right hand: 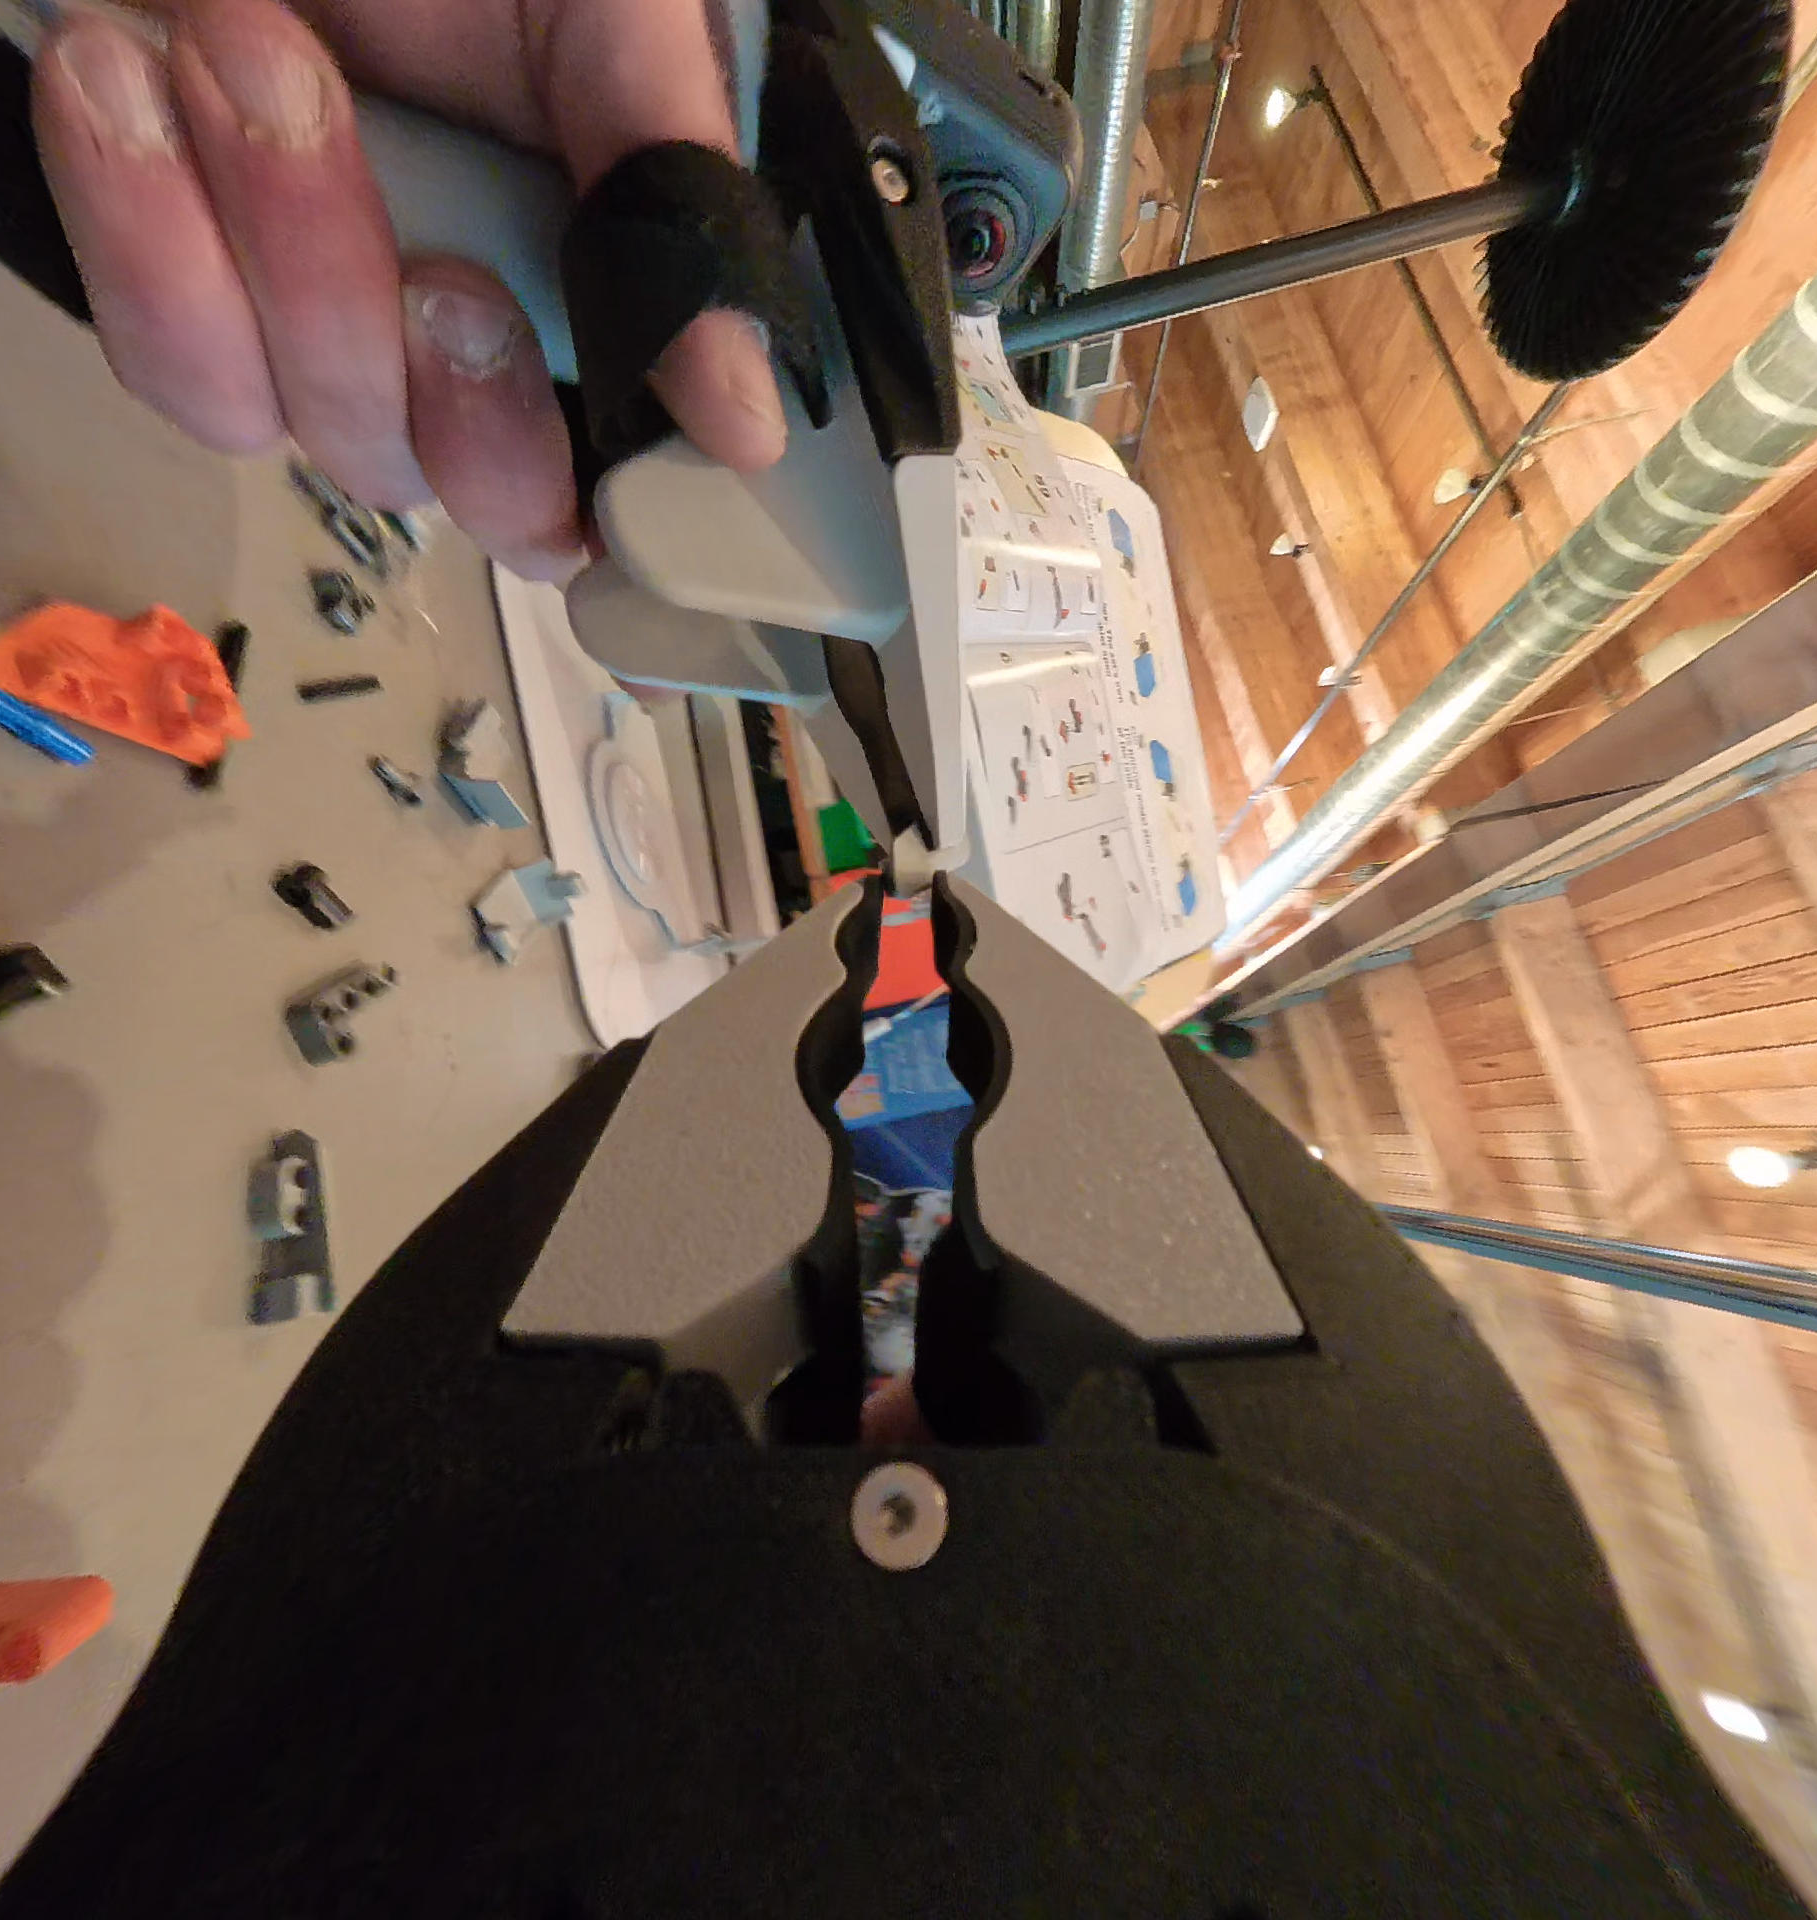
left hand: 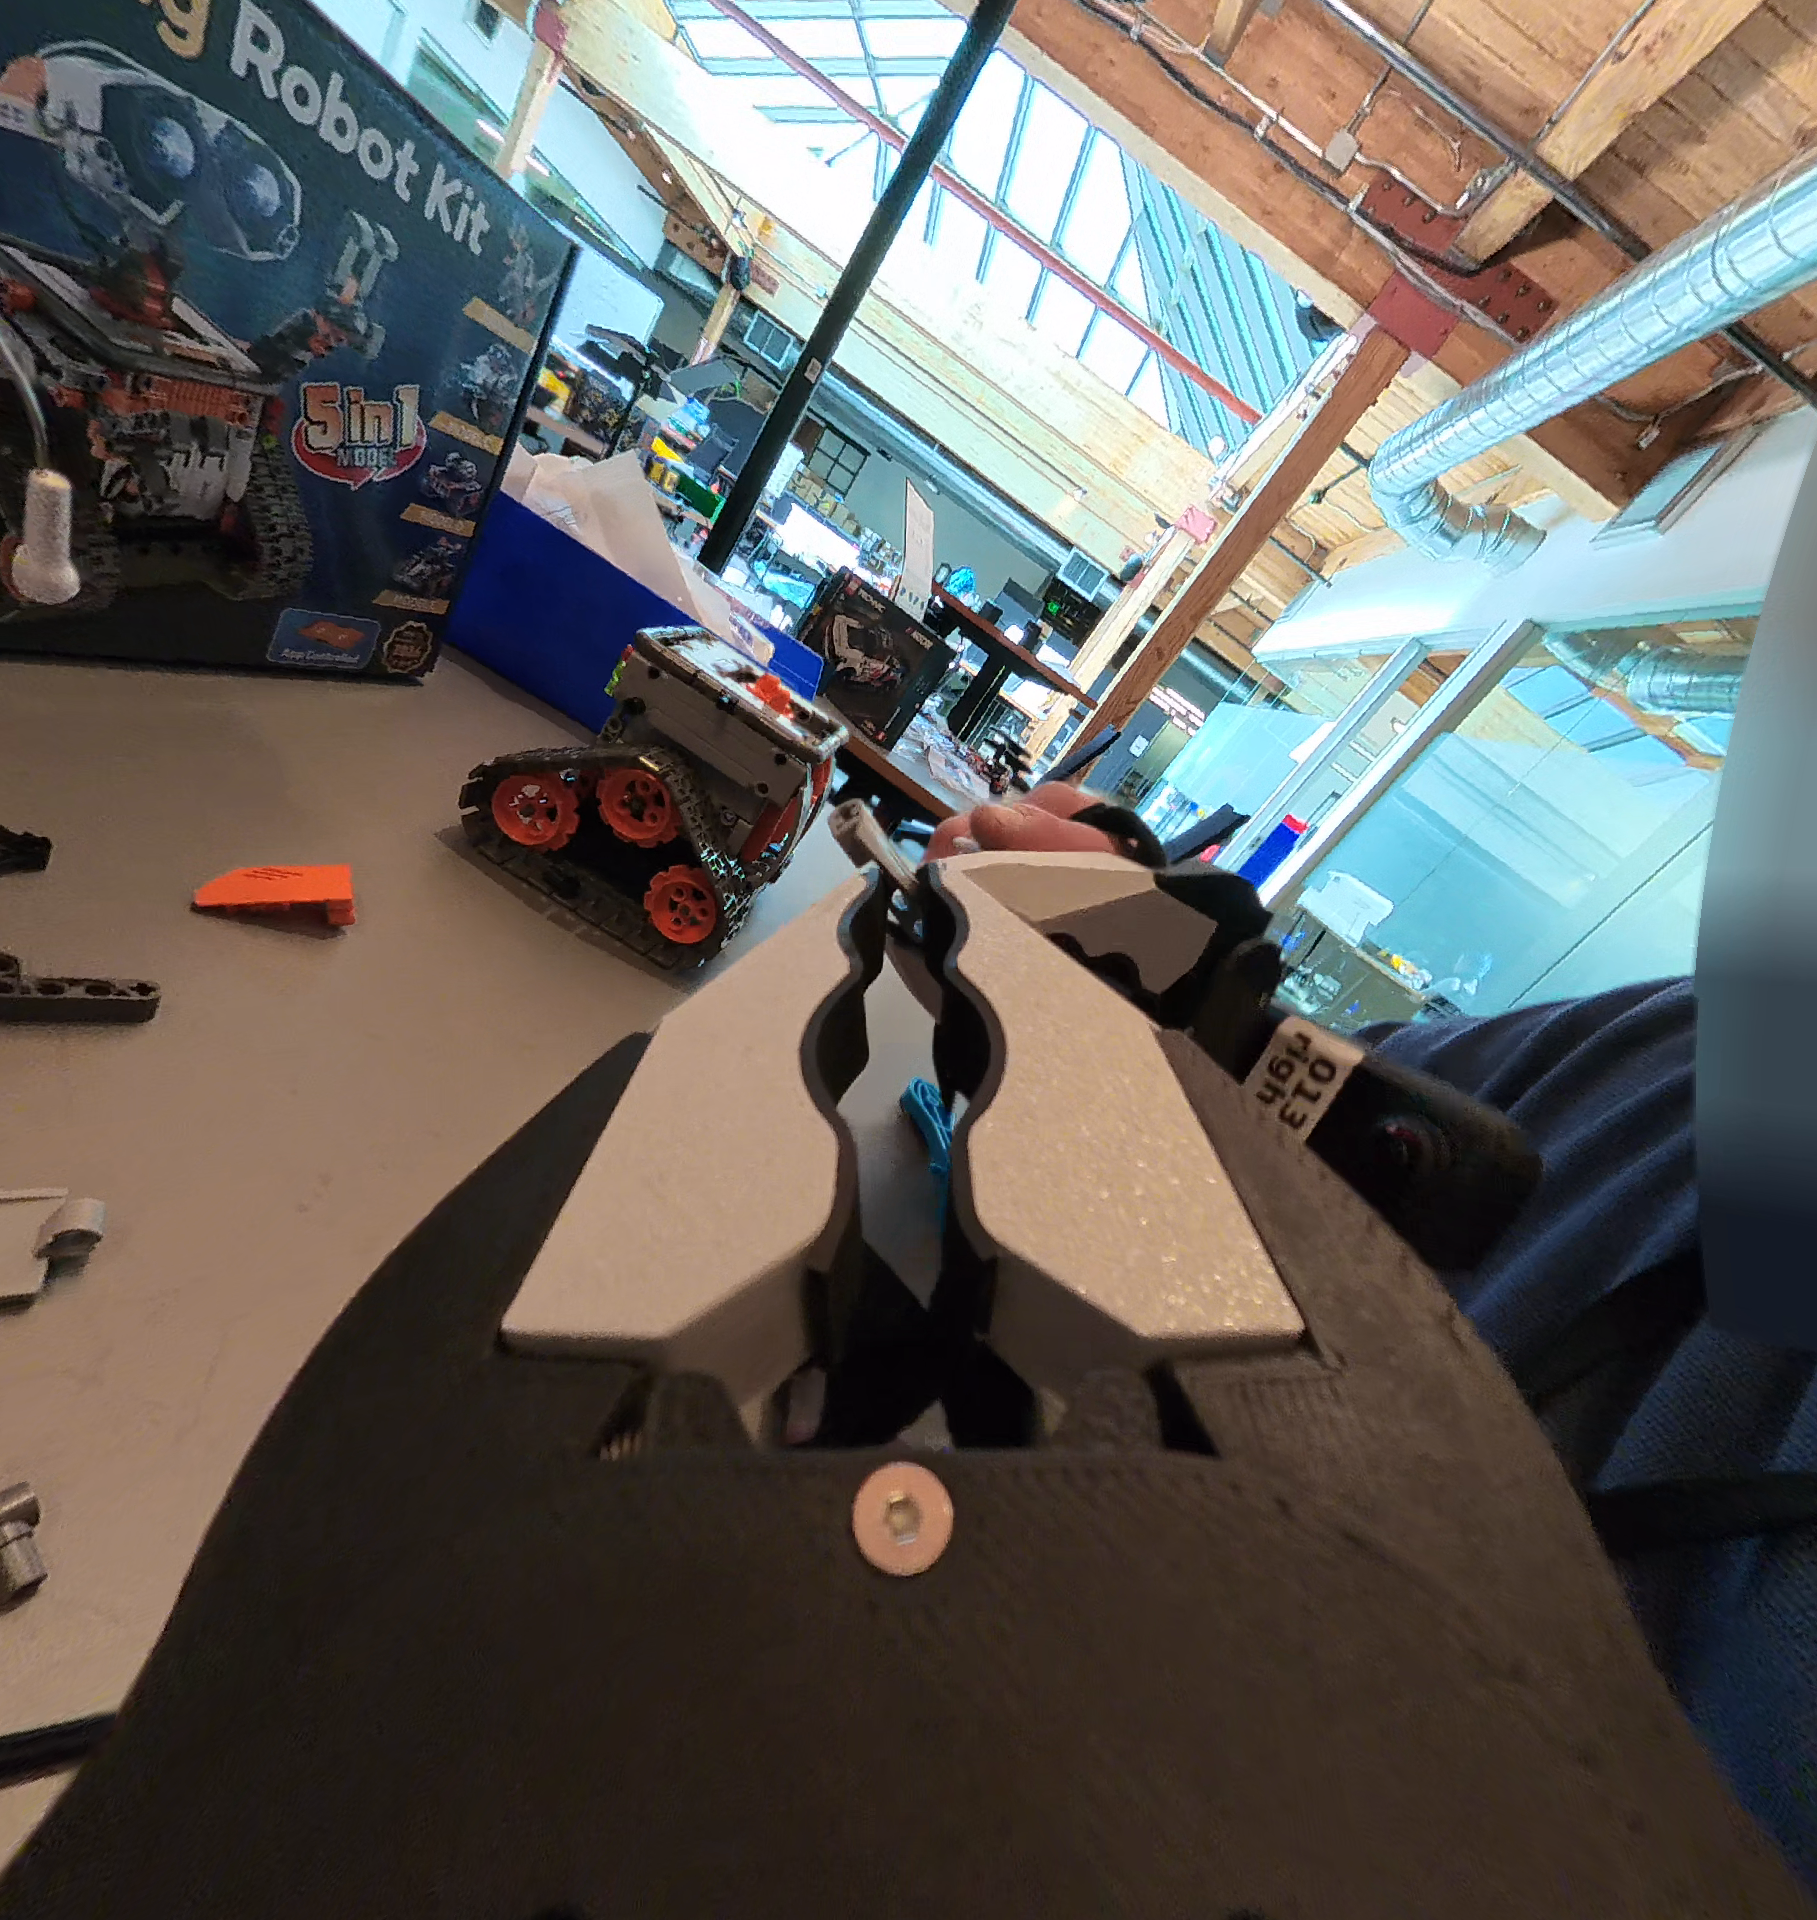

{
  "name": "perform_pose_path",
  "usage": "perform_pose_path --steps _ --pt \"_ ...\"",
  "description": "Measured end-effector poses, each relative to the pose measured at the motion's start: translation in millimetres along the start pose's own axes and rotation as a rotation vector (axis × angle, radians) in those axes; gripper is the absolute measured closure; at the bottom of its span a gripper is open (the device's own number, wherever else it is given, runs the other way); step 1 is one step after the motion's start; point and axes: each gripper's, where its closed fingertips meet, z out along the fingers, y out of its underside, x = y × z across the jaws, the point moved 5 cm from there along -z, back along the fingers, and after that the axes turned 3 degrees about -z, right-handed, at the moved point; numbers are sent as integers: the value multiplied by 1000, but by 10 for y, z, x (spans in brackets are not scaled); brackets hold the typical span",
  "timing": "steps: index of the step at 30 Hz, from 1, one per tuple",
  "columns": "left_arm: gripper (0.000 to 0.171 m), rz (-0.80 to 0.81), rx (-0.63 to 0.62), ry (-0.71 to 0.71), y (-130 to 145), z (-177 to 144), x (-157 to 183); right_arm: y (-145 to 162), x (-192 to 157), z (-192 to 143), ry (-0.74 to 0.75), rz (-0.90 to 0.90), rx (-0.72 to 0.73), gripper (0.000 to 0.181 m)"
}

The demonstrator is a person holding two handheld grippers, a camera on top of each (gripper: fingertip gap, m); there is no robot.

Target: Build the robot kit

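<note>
Tabletop [left hand: 260,1091], pale grey, lies beneath us, strewn with loose bricks. Our left gripper [left hand: 896,883] pinches a small grey rod [left hand: 868,836], jaws narrow; our right gripper [right hand: 904,883] meets it, jaws nearly closed on a pale peg [right hand: 912,860], its grip unclear. Beyond stand a tracked model [left hand: 655,810], a kit box [left hand: 208,343], timber rafters.

Both wrist views face each other closely above the table [left hand: 260,1091], the right rolled sideways.

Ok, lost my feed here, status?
Left gripper pinching small grey piece. Right gripper tips right at it, grip unclear. Tracked model sits beyond, apart.
</note>
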Motion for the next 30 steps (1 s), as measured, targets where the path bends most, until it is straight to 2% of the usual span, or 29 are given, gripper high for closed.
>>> perform_pose_path --steps 3,7,8,12,14,21,30 --pt "166 34 -50 27 16 3 52 22 49 -47 -89 225 51 164" --pt "166 50 -114 69 51 12 111 101 164 -100 -223 508 135 138" --pt "166 50 -138 82 74 18 120 92 150 -113 -268 542 158 130" --pt "166 38 -208 132 159 44 153 -16 51 -139 -378 581 227 115" --pt "166 46 -251 145 217 58 157 -37 2 -126 -393 573 227 116" --pt "166 29 -301 190 273 72 192 -64 -32 -161 -424 586 274 143" --pt "166 22 -294 204 268 71 196 -70 -25 -163 -442 626 288 144"
